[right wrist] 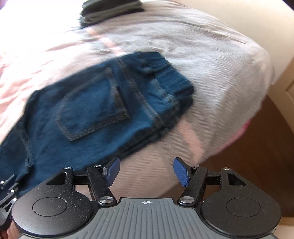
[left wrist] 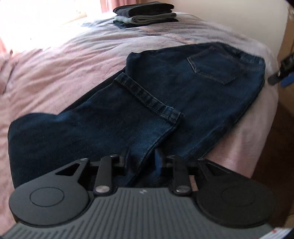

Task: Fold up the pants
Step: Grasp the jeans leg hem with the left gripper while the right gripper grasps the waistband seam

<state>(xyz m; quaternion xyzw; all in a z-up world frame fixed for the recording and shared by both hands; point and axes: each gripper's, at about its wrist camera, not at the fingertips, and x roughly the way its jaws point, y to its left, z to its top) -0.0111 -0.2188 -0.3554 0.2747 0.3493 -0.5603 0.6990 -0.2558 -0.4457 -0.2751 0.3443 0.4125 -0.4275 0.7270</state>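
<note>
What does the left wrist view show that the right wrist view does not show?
Only the left wrist view shows the folded-over leg hem and the left tool shut on the jeans. Only the right wrist view shows the open right tool above the bed cover, holding nothing. Both show the back pocket and the stack of folded clothes.

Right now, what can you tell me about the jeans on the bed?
The jeans are dark blue denim, lying on the pink bedspread near its corner. A back pocket faces up beside the ribbed waistband. One stitched leg hem is folded over onto the seat. The left gripper pinches a fold of the leg; the right gripper hangs open, touching nothing.
</note>
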